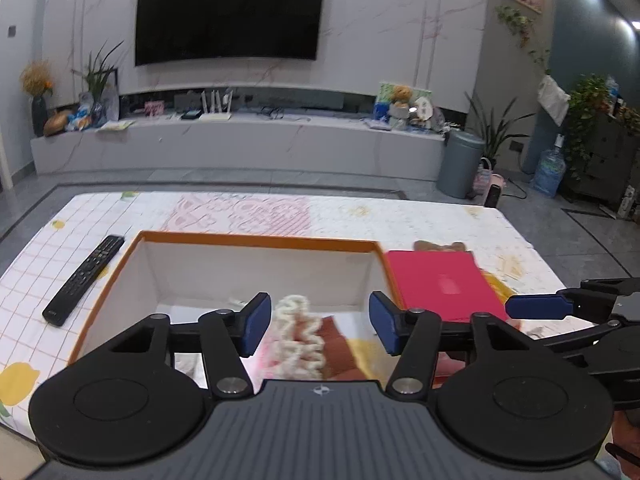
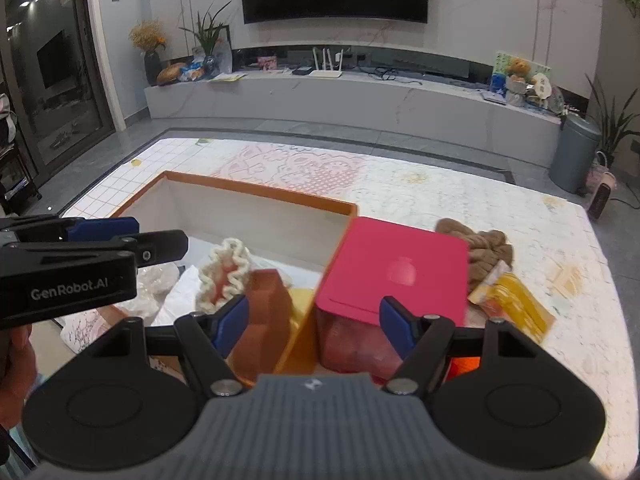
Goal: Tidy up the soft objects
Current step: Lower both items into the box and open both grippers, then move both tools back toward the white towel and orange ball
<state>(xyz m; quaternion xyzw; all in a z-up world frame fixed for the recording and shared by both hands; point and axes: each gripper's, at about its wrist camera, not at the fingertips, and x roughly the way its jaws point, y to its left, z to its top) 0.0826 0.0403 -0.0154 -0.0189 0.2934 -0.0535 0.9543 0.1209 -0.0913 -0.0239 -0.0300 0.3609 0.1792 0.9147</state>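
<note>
**Two grippers open above the box, nothing held**

Both sets of jaws spread wide, no item between the pads. Left gripper (image 1: 320,324) hovering over the orange-rimmed box (image 1: 256,240), pointing down into it. Right gripper (image 2: 312,328) straddling the box's right wall, beside the pink lid (image 2: 396,268) leaning against that wall.

Already inside the box: cream ruffled knit piece (image 2: 224,276), rust-brown folded cloth (image 2: 268,304), a yellow item partly hidden, white plastic wrapping at the near left corner. Still out on the tablecloth (image 2: 440,184): tan yarn bundle (image 2: 480,248), touching the far edge of the pink lid; yellow packet (image 2: 516,308) just beside it. Black remote (image 1: 84,280) left of the box, not part of the sorting.

Judged step: between deposits, hands free after a drop-off. Next move likely a reach with the right gripper past the lid to the tan yarn; calls for clearing the lid's edge and pinching the bundle at its thick middle, since loose strands may trail.
</note>
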